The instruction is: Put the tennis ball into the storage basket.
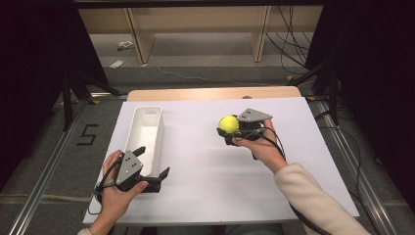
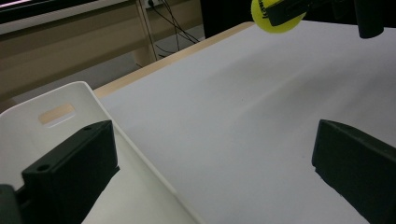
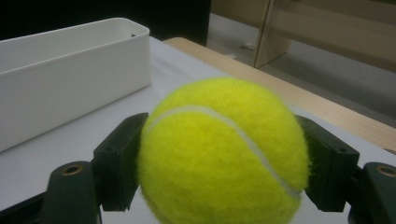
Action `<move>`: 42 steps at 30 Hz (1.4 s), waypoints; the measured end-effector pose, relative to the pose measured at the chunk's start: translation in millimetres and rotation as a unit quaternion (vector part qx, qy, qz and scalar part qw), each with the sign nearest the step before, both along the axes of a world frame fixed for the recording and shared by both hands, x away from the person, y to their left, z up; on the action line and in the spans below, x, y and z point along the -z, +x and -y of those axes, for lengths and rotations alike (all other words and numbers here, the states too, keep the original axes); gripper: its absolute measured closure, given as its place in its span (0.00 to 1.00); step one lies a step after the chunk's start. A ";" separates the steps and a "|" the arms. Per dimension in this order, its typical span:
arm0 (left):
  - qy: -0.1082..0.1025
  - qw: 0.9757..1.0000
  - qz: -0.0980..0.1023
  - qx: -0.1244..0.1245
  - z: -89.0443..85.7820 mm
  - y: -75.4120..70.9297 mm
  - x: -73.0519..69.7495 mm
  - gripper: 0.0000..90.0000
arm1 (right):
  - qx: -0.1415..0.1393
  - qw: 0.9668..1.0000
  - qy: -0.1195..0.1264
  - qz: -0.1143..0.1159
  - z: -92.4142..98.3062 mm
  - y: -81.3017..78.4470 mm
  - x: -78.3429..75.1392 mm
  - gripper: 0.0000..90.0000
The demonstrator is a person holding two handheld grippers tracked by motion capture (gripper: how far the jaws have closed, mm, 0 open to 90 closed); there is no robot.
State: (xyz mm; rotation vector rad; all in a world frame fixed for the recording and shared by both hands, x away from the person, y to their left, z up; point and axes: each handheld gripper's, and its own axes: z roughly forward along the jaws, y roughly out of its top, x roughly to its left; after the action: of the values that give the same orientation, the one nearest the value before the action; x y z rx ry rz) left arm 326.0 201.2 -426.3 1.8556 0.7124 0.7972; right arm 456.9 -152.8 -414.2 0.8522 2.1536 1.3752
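The yellow tennis ball [image 3: 222,154] sits clamped between the fingers [image 3: 119,161] of the right gripper [image 1: 234,128], raised above the white-covered tabletop [image 1: 215,171] right of centre. Well to its left lies a long white bin [image 1: 146,131], with bare surface between them. The left gripper [image 1: 152,165] rests at the bin's near end, its fingers [image 2: 70,170] spread apart, one over the bin's inside and one outside its wall. Each hand grips its tool from behind.

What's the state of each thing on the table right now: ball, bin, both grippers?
tennis ball: clamped between the right jaws, off the table.
white bin: upright, nothing visible inside.
right gripper: shut on the tennis ball, right of the bin.
left gripper: open, holds nothing; one jaw over the bin's near end, the other outside it.
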 end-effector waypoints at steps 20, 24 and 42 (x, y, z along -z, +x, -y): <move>-0.001 1.000 -0.001 0.000 0.2 -0.4 0.1 0.00 | -0.009 1.000 0.003 0.001 -12.7 2.4 -0.6 0.29; -0.002 1.000 -0.001 0.000 0.1 -0.4 0.0 0.00 | -0.011 1.000 0.004 0.001 -15.7 2.6 -0.6 0.29; 0.009 1.000 0.006 0.006 -0.9 0.4 -1.1 0.00 | -0.017 1.000 0.008 -0.002 -24.8 4.5 -1.1 0.29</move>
State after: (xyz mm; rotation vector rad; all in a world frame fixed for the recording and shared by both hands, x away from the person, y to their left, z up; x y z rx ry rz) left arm 326.3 202.1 -425.2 1.8676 0.6885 0.8095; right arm 461.4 -128.0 -413.0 0.8292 2.1722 1.4103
